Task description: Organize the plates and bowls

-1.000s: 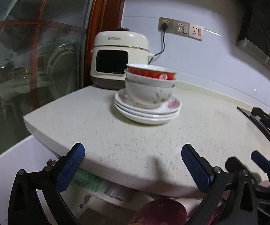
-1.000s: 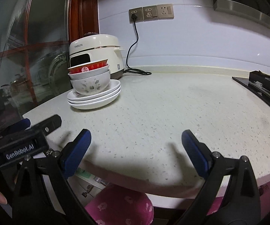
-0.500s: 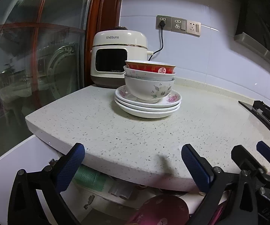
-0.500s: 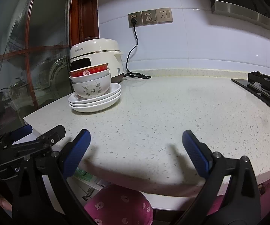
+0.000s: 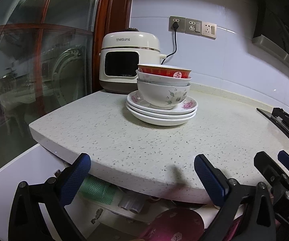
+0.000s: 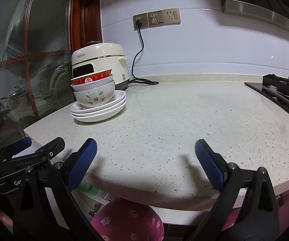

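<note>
Three white plates sit stacked on the speckled counter, the top one with pink flowers. Three nested bowls stand on them: a white leaf-patterned bowl at the bottom, a white one in the middle, a red bowl on top. My left gripper hangs open at the counter's front edge, well short of the stack. My right gripper is open too, over the front of the counter, right of the stack. Both hold nothing.
A cream rice cooker stands behind the stack, plugged into wall sockets. A gas hob lies at the right. A glass door with wooden frame closes the left. A pink floral stool sits below the counter edge.
Both grippers have risen and tilted a little, so the counter and the stack sit lower and nearer in view. The stack itself has not moved. Both stay open.
</note>
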A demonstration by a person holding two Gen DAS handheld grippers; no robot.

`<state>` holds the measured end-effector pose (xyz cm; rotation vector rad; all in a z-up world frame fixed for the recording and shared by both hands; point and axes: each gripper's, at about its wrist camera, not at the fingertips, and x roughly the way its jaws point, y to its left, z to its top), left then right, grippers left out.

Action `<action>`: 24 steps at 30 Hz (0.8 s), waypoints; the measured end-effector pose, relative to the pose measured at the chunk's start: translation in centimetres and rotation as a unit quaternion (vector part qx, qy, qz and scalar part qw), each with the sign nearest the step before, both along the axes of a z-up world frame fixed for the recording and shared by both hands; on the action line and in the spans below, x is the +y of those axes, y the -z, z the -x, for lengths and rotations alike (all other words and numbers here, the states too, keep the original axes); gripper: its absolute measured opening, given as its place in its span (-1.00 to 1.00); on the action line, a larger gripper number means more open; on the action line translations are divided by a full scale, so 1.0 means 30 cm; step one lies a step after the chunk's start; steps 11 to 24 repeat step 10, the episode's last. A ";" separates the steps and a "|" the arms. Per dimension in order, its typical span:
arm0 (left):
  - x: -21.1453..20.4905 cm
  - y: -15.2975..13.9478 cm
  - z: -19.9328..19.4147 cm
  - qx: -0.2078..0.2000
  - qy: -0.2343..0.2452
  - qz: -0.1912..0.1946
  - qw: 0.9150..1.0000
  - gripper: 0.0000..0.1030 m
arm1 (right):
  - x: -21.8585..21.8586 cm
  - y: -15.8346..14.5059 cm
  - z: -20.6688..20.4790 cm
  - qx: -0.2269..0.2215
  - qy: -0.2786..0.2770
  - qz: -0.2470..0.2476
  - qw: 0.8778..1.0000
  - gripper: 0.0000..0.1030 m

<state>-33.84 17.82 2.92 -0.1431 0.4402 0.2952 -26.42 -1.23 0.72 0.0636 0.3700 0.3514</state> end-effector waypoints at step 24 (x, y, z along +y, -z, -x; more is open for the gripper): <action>-0.004 0.011 -0.003 0.006 -0.013 0.001 1.000 1.00 | -0.013 0.002 -0.002 0.004 0.002 -0.003 1.000 0.92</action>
